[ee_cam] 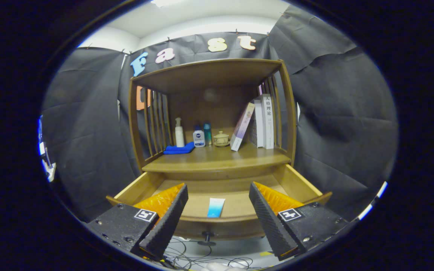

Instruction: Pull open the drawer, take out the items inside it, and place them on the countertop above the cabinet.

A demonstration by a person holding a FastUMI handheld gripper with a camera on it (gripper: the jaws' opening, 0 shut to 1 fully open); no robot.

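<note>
Jaws apart, tube (216,207) in open drawer (217,222)

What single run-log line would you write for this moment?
drawer: pulled open | blue tube: lying inside, between the fingers' line | tool: open, empty, above drawer front | countertop: item not yet placed

The wooden cabinet (211,113) stood against the booth wall with its drawer (217,195) pulled open. A blue-and-white tube (216,207) lay flat on the drawer floor, near the front panel. On the countertop (217,158) above, a folded blue cloth (179,149) lay at one end; beside it stood a pump bottle (179,132), two small bottles (202,136) and a lidded ceramic pot (221,139). Books (262,121) stood at the other end, one book tilted against them.
</note>
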